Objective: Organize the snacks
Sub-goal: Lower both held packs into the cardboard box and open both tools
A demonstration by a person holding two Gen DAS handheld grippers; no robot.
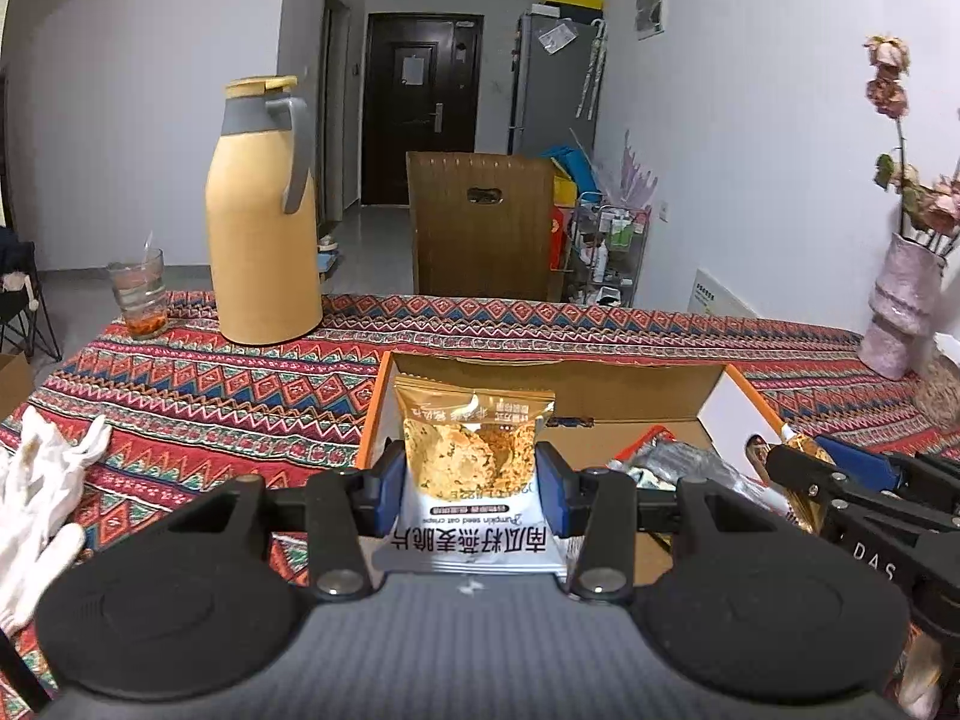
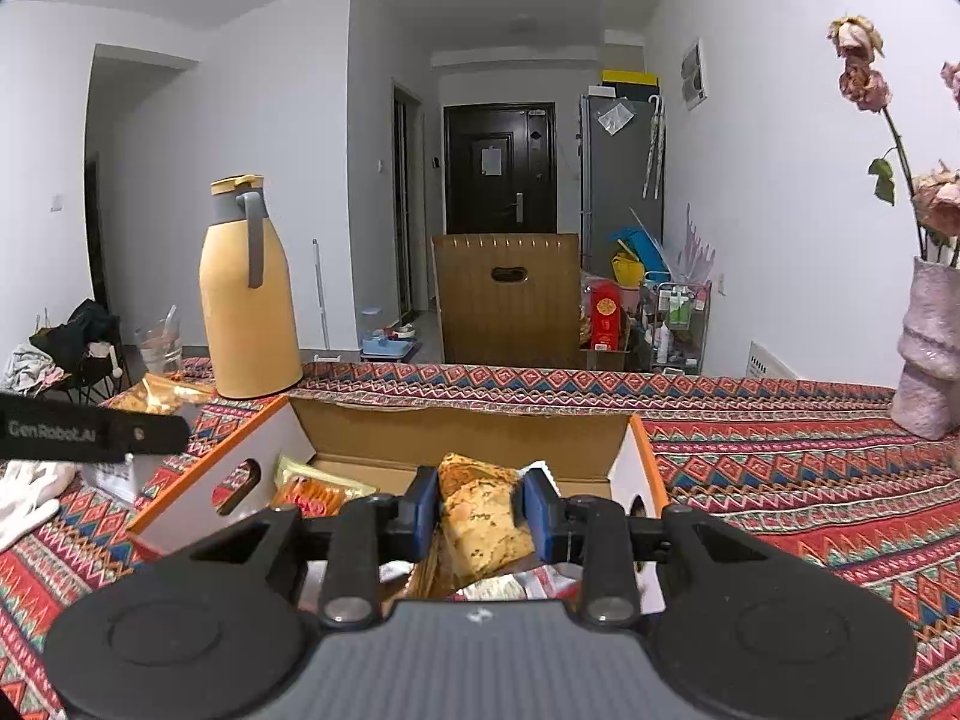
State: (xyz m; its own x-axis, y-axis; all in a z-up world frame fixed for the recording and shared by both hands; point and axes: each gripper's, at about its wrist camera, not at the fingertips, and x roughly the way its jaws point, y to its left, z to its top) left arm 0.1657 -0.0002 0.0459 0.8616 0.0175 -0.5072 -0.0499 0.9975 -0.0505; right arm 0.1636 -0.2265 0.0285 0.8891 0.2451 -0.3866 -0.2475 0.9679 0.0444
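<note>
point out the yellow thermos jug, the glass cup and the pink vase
tall yellow thermos jug with grey handle (image 1: 264, 240), left wrist view, on its body
clear glass cup (image 1: 139, 294), left wrist view, on its side wall
pink textured vase (image 2: 930, 354), right wrist view, on its body

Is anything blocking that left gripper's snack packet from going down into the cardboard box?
Nothing visible does. The left gripper holds the oat crisp packet over the open box. Other snacks lie inside toward the right, leaving bare cardboard floor beyond it.
</note>
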